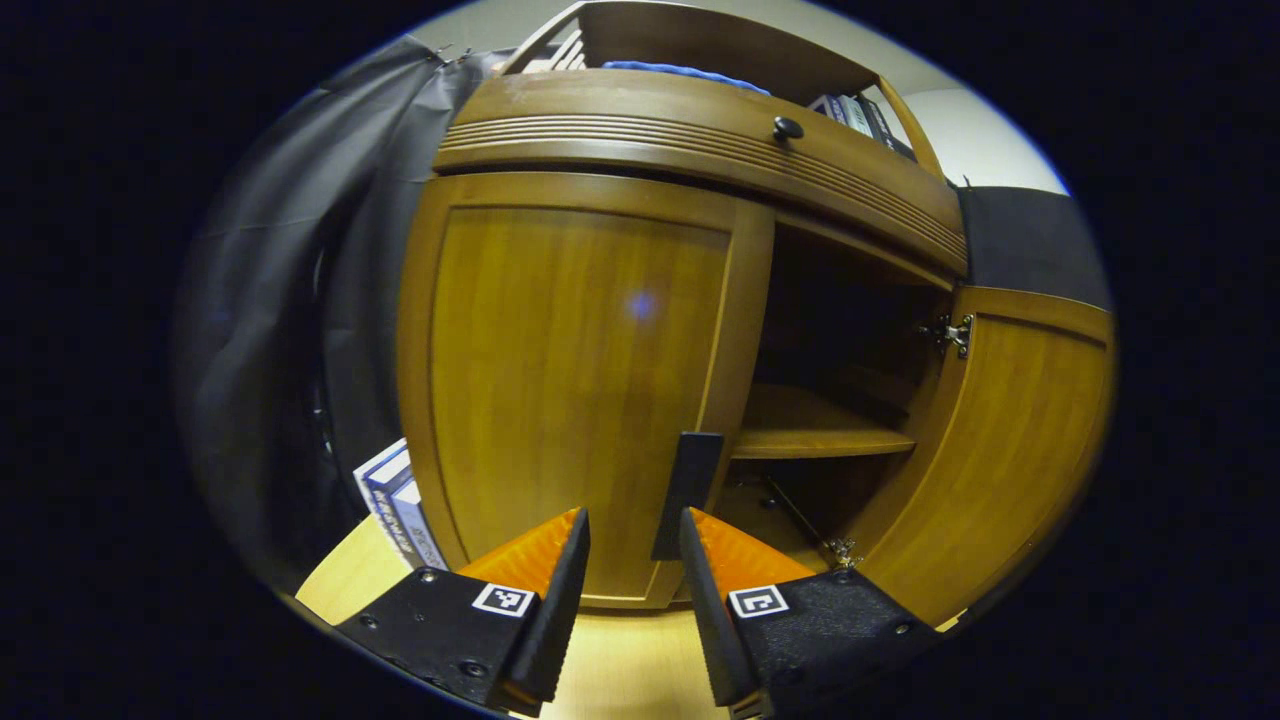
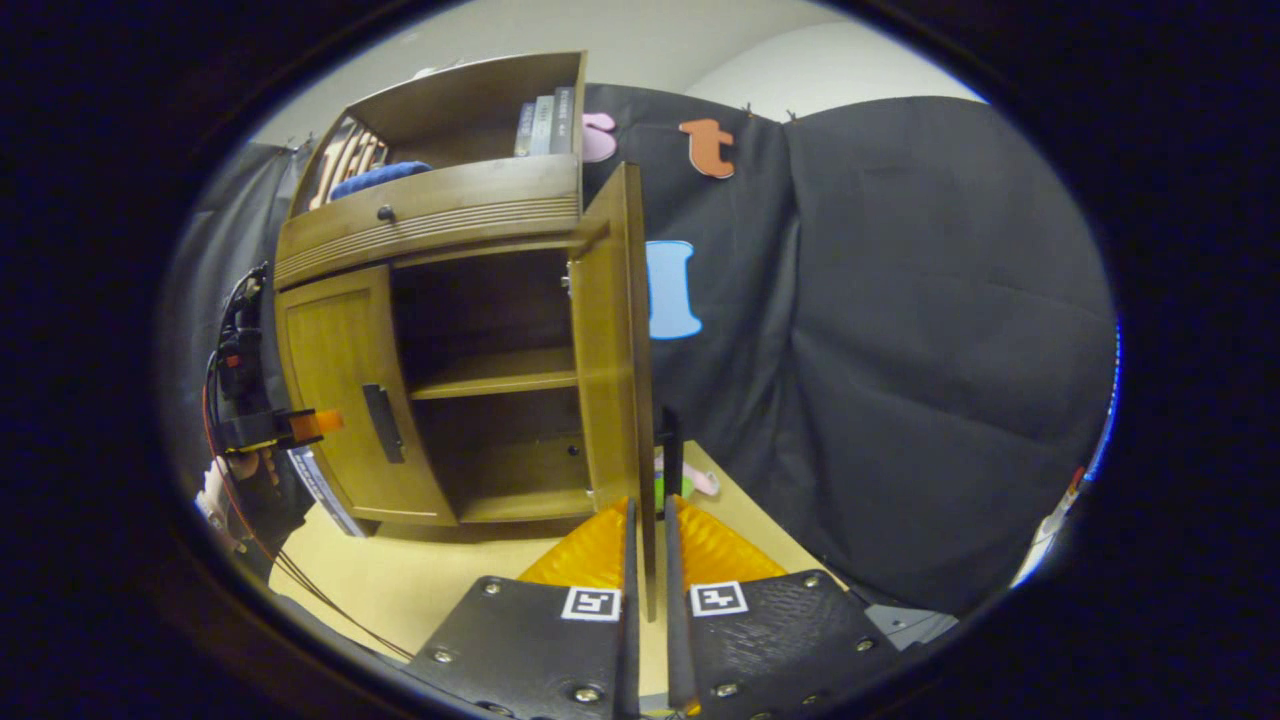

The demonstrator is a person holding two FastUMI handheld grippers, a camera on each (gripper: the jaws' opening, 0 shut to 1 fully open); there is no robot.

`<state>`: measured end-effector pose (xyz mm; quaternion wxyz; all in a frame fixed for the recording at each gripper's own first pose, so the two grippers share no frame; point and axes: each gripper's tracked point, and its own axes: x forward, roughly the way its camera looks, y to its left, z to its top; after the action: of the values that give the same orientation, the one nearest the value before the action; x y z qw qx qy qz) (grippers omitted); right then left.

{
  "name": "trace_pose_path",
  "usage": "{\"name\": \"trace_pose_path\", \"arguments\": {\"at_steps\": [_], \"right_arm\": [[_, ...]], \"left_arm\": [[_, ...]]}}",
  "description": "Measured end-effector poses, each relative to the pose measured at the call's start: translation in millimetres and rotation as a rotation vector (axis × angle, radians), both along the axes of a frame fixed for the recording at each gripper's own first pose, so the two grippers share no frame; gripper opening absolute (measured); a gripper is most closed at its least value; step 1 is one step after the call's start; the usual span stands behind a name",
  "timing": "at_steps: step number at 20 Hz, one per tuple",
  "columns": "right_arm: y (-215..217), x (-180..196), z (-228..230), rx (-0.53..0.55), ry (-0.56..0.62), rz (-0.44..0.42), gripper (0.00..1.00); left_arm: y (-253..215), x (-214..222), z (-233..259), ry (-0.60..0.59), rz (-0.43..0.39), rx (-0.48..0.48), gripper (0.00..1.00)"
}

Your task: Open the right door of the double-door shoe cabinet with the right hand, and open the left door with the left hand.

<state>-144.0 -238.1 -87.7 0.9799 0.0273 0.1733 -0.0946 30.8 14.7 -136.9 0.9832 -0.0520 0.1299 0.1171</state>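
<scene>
The wooden shoe cabinet (image 1: 700, 130) stands on a light table. Its left door (image 1: 570, 380) is closed, with a dark vertical handle (image 1: 686, 495) at its inner edge. My left gripper (image 1: 635, 535) is open, its fingertips just short of that handle and to either side of it. The right door (image 1: 1010, 440) stands swung wide, baring a shelf (image 1: 810, 430). In the right gripper view this right door (image 2: 612, 370) is seen edge-on, and my right gripper (image 2: 648, 525) is shut on its free edge. Farther left, a hand holds the left gripper (image 2: 300, 425) before the left door (image 2: 335, 390).
A drawer with a round knob (image 1: 787, 127) sits above the doors, with books and a blue cloth (image 1: 690, 72) on top. More books (image 1: 400, 505) lean left of the cabinet. A small pink and green object (image 2: 690, 482) lies behind the open door. Black cloth hangs all round.
</scene>
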Motion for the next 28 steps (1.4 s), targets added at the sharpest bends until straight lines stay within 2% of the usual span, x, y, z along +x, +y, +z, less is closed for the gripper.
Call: {"name": "trace_pose_path", "arguments": {"at_steps": [6, 11, 13, 14, 16, 17, 19, 21, 22, 28], "right_arm": [[-9, 3, -5, -0.017, 0.007, -0.098, 0.11], [-22, 4, -8, -0.03, 0.019, -0.151, 0.11], [-24, 7, -8, -0.033, 0.021, -0.158, 0.11], [-25, 8, -8, -0.034, 0.02, -0.158, 0.11], [-25, 13, -6, -0.032, 0.016, -0.146, 0.11], [-23, 15, -5, -0.033, 0.017, -0.132, 0.11], [-20, 18, -3, -0.038, 0.017, -0.095, 0.11], [-16, 20, -1, -0.041, 0.014, -0.057, 0.11], [-14, 21, 0, -0.041, 0.012, -0.039, 0.11], [-6, 12, 1, -0.026, 0.011, 0.062, 0.11]], "left_arm": [[-10, 46, -19, 0.025, -0.069, 0.0, 0.58], [-10, 72, -33, 0.041, -0.057, -0.02, 0.57], [-5, 75, -35, 0.046, -0.033, -0.03, 0.53], [-5, 81, -40, 0.044, -0.026, -0.035, 0.36], [-4, 75, -35, 0.041, -0.02, -0.026, 0.41], [-4, 73, -35, 0.042, -0.017, -0.019, 0.35], [-6, 68, -34, 0.042, -0.004, -0.032, 0.32], [-7, 58, -33, 0.034, 0.01, -0.042, 0.31], [-8, 51, -31, 0.029, 0.018, -0.037, 0.34], [-7, 3, -25, 0.014, 0.089, -0.029, 0.31]]}}
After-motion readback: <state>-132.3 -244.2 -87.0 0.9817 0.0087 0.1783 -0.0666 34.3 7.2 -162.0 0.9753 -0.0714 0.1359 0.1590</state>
